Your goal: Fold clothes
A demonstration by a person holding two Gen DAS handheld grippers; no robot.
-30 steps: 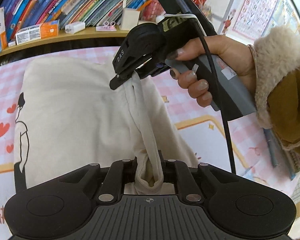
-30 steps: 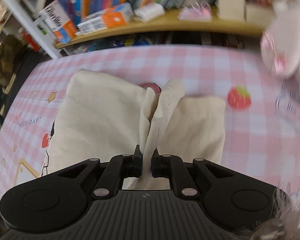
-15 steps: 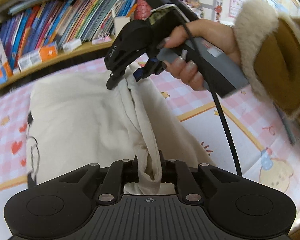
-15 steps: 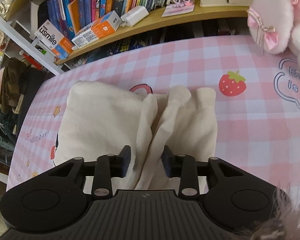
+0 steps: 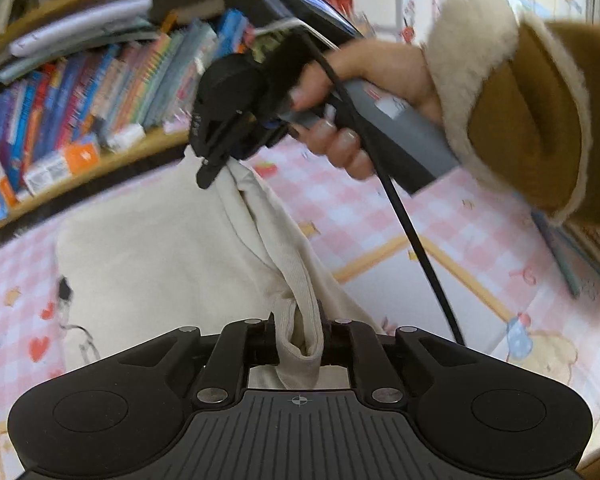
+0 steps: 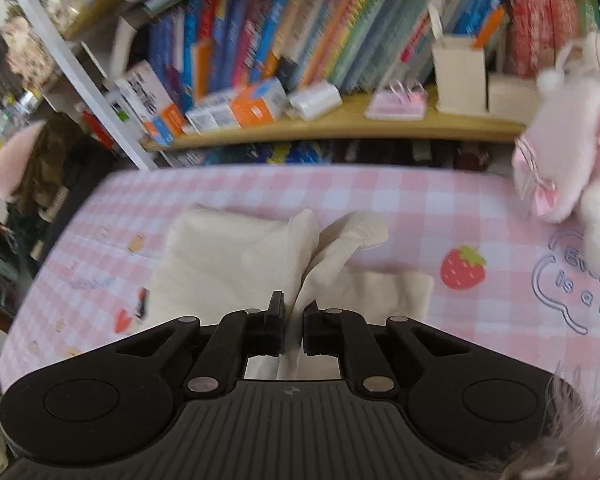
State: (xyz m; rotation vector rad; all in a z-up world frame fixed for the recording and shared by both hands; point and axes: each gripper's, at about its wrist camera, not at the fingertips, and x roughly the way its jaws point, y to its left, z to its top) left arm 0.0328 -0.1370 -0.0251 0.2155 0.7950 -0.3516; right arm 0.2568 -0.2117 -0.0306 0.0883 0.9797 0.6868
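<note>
A cream garment (image 5: 152, 248) with a small cartoon print lies on the pink checked tablecloth (image 5: 340, 208). My left gripper (image 5: 299, 334) is shut on its ribbed edge and holds it lifted. My right gripper (image 6: 293, 322) is shut on another cream fold (image 6: 320, 264) of the same garment. The right gripper also shows in the left wrist view (image 5: 216, 164), pinching the far end of the raised edge, which is stretched between the two grippers. The rest of the garment (image 6: 232, 252) rests flat on the table.
A wooden shelf (image 6: 340, 128) of books and boxes runs along the far side of the table. A pink plush toy (image 6: 568, 160) sits at the right edge. A strawberry print (image 6: 462, 266) marks the cloth. A black cable (image 5: 416, 248) hangs from the right gripper.
Both grippers have lifted the garment's edge higher off the table. The right gripper, open half a second ago, has closed on the fold again.
</note>
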